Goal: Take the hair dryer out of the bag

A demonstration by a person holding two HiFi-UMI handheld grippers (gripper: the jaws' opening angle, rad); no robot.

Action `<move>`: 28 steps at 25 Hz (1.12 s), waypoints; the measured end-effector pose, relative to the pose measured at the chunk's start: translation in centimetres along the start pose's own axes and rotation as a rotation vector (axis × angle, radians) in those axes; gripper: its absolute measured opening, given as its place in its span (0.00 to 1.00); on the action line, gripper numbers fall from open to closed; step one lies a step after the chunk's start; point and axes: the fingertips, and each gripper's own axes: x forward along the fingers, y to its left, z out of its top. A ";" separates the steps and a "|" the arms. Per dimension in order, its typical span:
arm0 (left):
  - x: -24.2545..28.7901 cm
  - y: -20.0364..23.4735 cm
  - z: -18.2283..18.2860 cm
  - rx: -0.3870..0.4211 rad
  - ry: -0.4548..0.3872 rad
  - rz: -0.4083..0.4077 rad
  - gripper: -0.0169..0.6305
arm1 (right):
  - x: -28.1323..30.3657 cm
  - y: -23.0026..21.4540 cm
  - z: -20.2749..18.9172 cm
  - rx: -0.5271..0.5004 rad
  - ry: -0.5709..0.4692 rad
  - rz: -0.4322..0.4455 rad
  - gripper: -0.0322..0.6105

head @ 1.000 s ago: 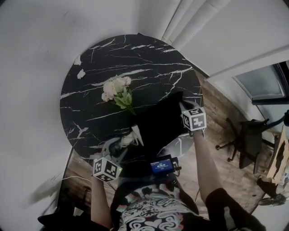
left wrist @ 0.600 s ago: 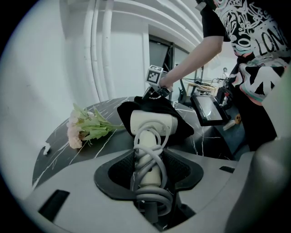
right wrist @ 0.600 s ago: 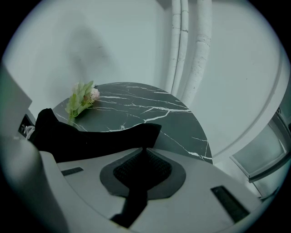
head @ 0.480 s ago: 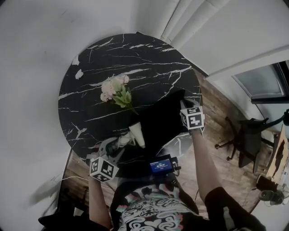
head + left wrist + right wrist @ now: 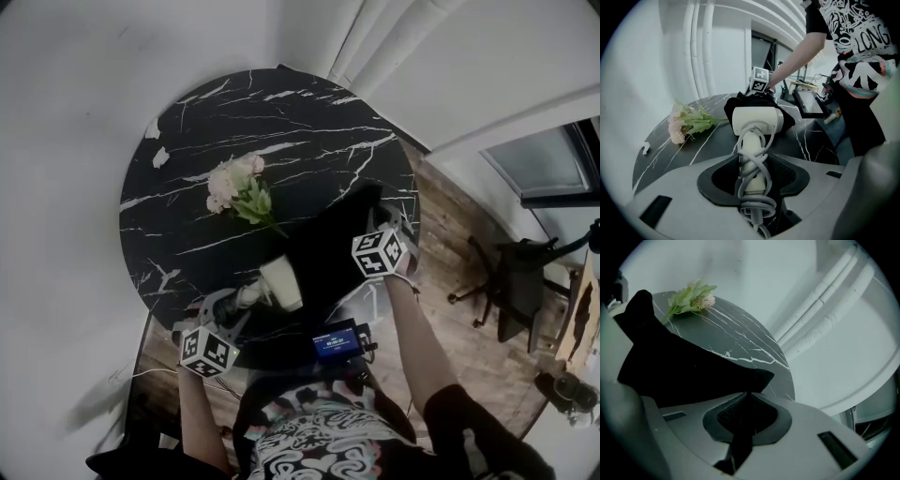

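**Hair dryer clamped by its handle, bag pinched at its edge**

Nearest, in the left gripper view, the left gripper is seen with its jaws set wide. They are closed on the handle of the white hair dryer, round which the grey cord is wound in loops. The handle stands between the pads and the dryer's head is turned away from the camera. In the right gripper view, the right gripper is seen with its jaws drawn almost together, and a fold of the black bag is pinched between them.

The dryer's head and handle are shown clear of the black fabric, with the bag right behind the head. Whether the two touch cannot be told. From the head view the dryer is placed over the near edge of the round black marble table, at the bag's near-left side.

The cord and the grip on the handle are given only by the left gripper view. The pinched fold is given only by the right gripper view. The small lit screen at the person's waist and both marker cubes together are shown only by the head view.

Farther off, a bunch of pale flowers is laid on the table beyond the bag, well apart from both grippers. A dark office chair is seen on the wooden floor at the right.
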 end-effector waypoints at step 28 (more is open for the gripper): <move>-4.2 1.1 2.5 -0.134 -0.091 0.156 0.54 | -13.7 0.7 2.5 0.294 -0.181 0.118 0.31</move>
